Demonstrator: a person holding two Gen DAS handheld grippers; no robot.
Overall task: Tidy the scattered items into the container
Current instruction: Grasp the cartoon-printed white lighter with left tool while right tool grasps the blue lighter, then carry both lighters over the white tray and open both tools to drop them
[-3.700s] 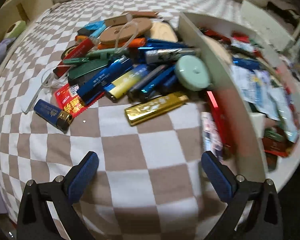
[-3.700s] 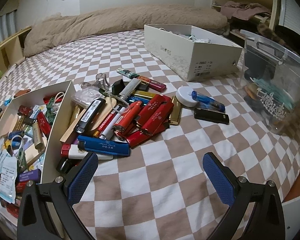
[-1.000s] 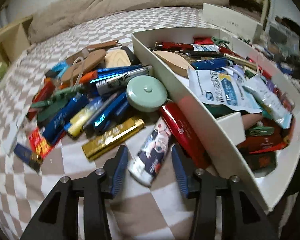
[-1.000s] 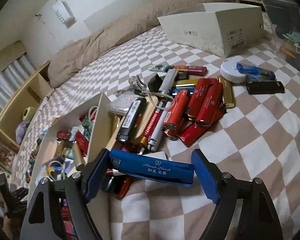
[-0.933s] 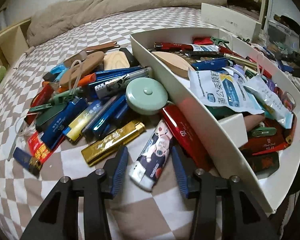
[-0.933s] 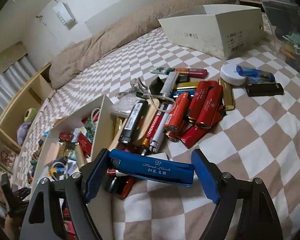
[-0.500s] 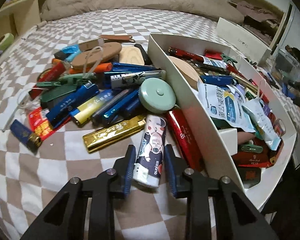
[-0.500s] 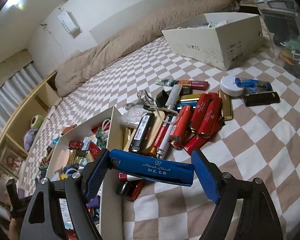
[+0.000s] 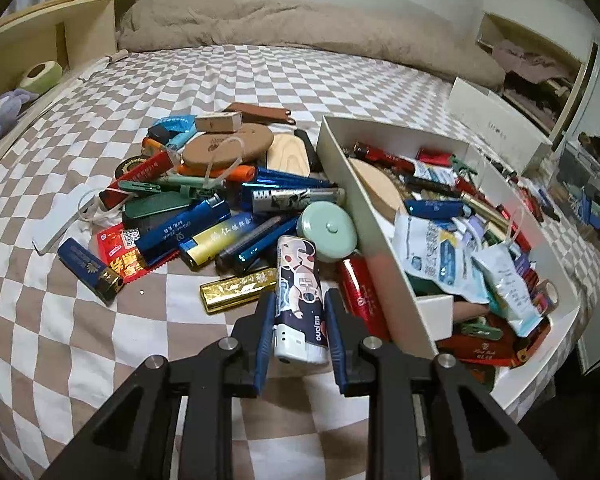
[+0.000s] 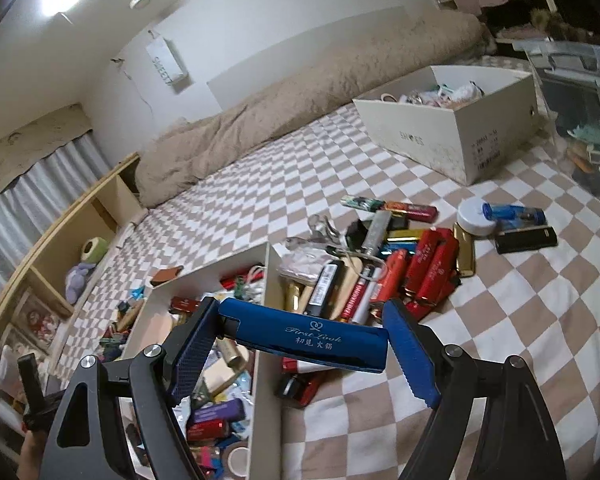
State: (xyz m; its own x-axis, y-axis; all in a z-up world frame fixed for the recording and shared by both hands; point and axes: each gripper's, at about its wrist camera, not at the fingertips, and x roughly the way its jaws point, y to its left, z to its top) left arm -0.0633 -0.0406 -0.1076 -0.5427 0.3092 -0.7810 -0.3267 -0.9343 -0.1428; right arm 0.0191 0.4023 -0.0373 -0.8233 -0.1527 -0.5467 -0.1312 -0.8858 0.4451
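My left gripper (image 9: 300,300) is shut on a white and navy lighter with a cartoon figure (image 9: 300,276), held lengthwise just above the checkered bed. Beside it lie a gold lighter (image 9: 238,290), a red lighter (image 9: 360,296) and a mint round tin (image 9: 327,232). They belong to a pile left of the white box (image 9: 380,240). The box holds several lighters and packets. My right gripper (image 10: 300,320) is shut on a blue lighter (image 10: 308,338) held crosswise, end to end between the pads. It hangs over the box's right wall (image 10: 265,400). More red lighters (image 10: 428,268) lie right of the box.
A second white shoe box (image 10: 452,136) stands further back on the bed, with a clear plastic bin (image 10: 580,92) beside it. A wooden shelf (image 9: 60,40) runs along the left edge. A beige duvet (image 9: 300,24) lies at the head. Open checkered sheet shows in front of both piles.
The left jaws closed on the cartoon lighter and lifted it slightly off the sheet. The right gripper rose with the blue lighter still in it, now looking down over the box.
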